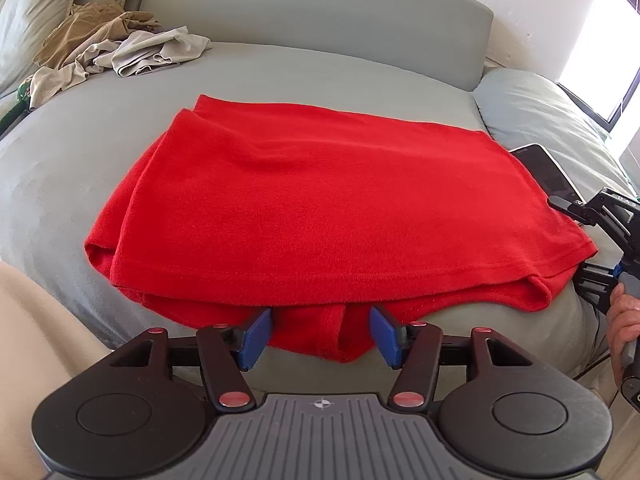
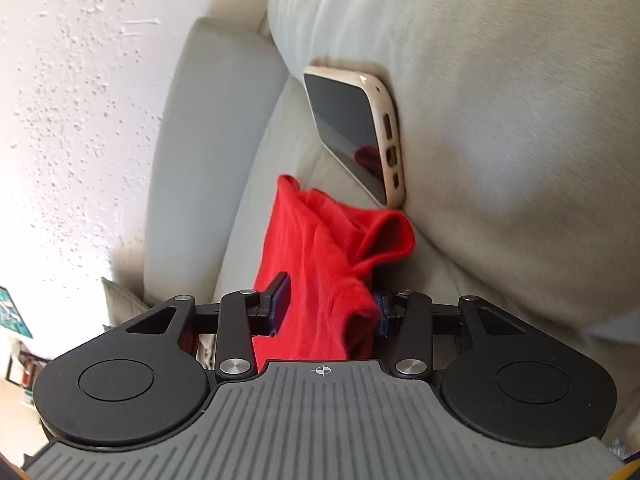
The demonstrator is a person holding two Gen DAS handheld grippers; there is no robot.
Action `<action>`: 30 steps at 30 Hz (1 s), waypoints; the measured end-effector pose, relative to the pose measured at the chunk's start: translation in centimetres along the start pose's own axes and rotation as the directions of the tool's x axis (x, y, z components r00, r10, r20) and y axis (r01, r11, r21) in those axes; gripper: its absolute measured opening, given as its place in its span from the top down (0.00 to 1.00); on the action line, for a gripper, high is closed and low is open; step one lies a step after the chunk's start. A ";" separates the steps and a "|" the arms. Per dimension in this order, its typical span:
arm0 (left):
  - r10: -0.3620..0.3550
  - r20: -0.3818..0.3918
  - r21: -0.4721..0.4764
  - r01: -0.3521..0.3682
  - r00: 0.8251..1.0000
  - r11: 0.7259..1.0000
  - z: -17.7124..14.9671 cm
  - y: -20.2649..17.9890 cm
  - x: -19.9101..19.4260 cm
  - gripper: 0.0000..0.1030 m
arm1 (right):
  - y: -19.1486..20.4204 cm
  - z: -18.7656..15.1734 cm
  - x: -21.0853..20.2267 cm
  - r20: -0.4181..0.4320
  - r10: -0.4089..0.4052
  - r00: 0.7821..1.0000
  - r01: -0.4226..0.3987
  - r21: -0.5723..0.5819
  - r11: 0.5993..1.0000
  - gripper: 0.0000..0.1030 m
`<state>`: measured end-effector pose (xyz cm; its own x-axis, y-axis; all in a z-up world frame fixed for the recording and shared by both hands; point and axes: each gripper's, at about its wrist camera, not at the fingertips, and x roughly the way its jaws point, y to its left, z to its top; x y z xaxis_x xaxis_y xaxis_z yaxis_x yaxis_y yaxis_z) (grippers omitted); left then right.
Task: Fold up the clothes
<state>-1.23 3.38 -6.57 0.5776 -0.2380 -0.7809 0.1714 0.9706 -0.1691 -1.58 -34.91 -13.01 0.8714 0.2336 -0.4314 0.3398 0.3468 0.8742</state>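
A folded red garment (image 1: pixel 256 208) lies flat on the grey sofa seat (image 1: pixel 80 152). My left gripper (image 1: pixel 320 334) sits at its near edge. The blue pads (image 1: pixel 256 336) stand apart on either side of a loose red fold and do not squeeze it. My right gripper (image 2: pixel 330 306) is at the garment's right side, next to the phone; in the left wrist view the right gripper (image 1: pixel 592 216) shows at the frame's right edge. Bunched red cloth (image 2: pixel 320 264) lies between its jaws and drapes over the right finger, hiding that pad. The jaws stand apart.
A phone (image 2: pixel 356 132) in a pale case leans against the grey cushion (image 2: pixel 500 140) just beyond the garment. A heap of beige and tan clothes (image 1: pixel 112 44) lies at the sofa's far left. The backrest (image 1: pixel 320 20) and a white wall stand behind. A hand (image 1: pixel 624 320) holds the right gripper.
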 end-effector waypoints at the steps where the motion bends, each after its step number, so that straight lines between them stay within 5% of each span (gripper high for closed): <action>1: -0.003 0.001 -0.001 0.003 1.000 1.000 0.0 0.0 0.0 0.46 | 0.1 0.0 0.2 0.010 0.005 1.000 -0.004 -0.011 1.000 0.53; 6: -0.018 0.004 -0.004 0.018 1.000 1.000 -0.1 0.1 0.0 0.45 | 1.5 -0.3 1.0 0.016 -0.013 1.000 0.015 -0.136 0.991 0.43; 7: -0.019 0.004 -0.003 0.019 1.000 1.000 0.0 0.1 -0.1 0.45 | 1.9 -0.5 1.1 0.020 -0.043 0.999 0.046 -0.172 0.984 0.48; 10: -0.030 0.001 -0.004 0.030 1.000 1.000 0.0 0.3 -0.2 0.45 | 2.8 -0.7 1.4 0.029 -0.121 0.992 0.124 -0.244 0.962 0.83; 14: -0.075 -0.009 0.010 0.076 0.997 0.997 0.3 0.5 -1.2 0.44 | 4.3 -0.8 1.5 0.026 -0.195 0.980 0.195 -0.270 0.943 0.86; 18: -0.094 0.023 -0.015 0.094 0.995 0.995 1.0 1.4 -3.2 0.43 | 8.2 -1.4 1.8 0.066 -0.329 0.942 0.329 -0.371 0.868 0.87; 20: -0.088 0.071 -0.062 0.093 0.994 0.994 1.7 2.7 -4.9 0.42 | 10.9 -2.5 1.8 0.123 -0.369 0.921 0.382 -0.460 0.801 0.87; 24: -0.039 0.181 -0.193 0.074 0.983 0.978 3.4 6.6 -8.8 0.41 | 17.0 -7.1 3.5 0.216 -0.377 0.901 0.414 -0.691 0.593 0.88; 26: 0.008 0.234 -0.263 0.055 0.972 0.963 4.1 8.9 -10.6 0.41 | 20.0 -10.1 4.8 0.231 -0.350 0.908 0.386 -0.788 0.480 0.88; 30: 0.122 0.324 -0.393 0.016 0.938 0.920 4.9 12.9 -14.0 0.41 | 25.1 -18.7 6.1 0.194 -0.199 0.961 0.243 -0.934 0.263 0.89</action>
<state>-3.20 19.07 5.11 0.8214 -0.1161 -0.5583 -0.1468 0.9030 -0.4038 5.66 -7.83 2.14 0.8379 -0.0206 -0.5455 -0.0292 0.9962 -0.0826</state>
